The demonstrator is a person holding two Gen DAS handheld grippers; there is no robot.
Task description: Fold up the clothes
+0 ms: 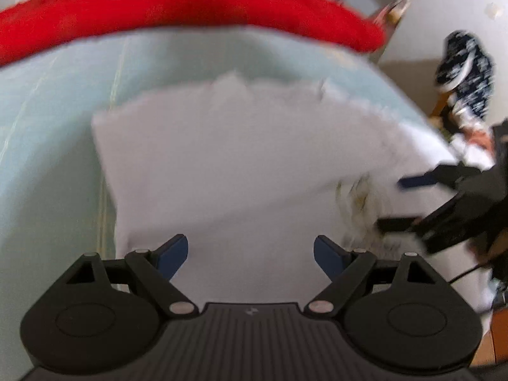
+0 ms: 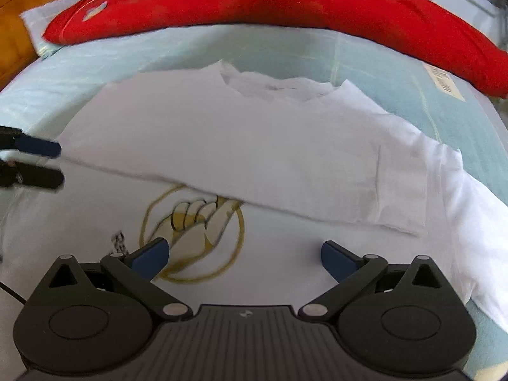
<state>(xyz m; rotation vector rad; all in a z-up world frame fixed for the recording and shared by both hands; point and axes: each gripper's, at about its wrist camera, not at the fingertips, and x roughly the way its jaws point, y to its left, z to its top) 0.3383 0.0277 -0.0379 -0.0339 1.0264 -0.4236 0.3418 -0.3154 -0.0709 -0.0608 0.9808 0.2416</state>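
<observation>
While the left view blurs it, the right shows the white T-shirt's (image 2: 254, 146) gold fist print (image 2: 193, 231); both tongs (image 1: 250, 255) (image 2: 244, 255) gape empty.

The pale blue bed (image 2: 285, 54) lies bare in a band between the white T-shirt (image 2: 254, 133) and the red garment (image 2: 285, 3) along its far edge — open passage there. The shirt is low and flat, with one side folded over the printed front. Both grippers hover over the near part with jaws wide apart — the left gripper (image 1: 250, 255) and the right gripper (image 2: 244, 255) near each other above the shirt.
</observation>
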